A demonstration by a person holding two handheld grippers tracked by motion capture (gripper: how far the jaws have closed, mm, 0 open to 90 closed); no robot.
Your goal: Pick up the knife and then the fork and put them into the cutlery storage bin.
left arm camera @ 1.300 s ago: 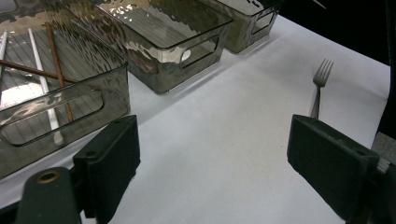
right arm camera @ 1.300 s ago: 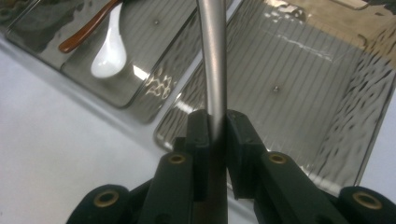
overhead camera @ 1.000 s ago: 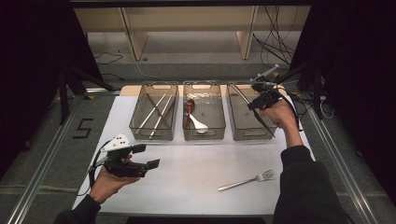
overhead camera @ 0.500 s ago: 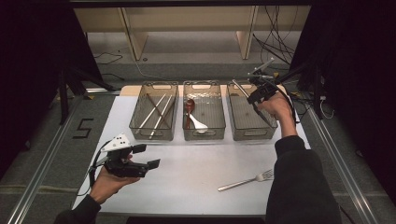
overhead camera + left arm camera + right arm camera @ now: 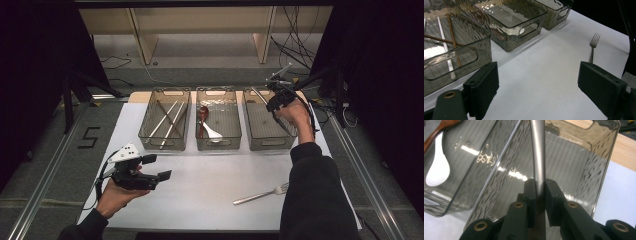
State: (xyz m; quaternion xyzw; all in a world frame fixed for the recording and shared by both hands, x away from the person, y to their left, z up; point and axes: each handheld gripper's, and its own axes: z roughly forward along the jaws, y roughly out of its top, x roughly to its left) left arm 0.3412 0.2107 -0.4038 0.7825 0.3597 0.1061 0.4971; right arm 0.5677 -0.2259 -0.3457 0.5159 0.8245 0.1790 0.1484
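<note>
1. Metal handle, stiff and slick, is sitting clamped in the right gripper over the right bin; I can't tell what utensil it is.
2. I'm guessing it's light but smooth, so it could be pivoting in the jaws. Gripping mid-shaft is looking safest.
3. Left gripper is hanging released over the desk, holding nothing.
4. Fork is lying flat and thin, so pinching across its handle seems easiest.
</note>
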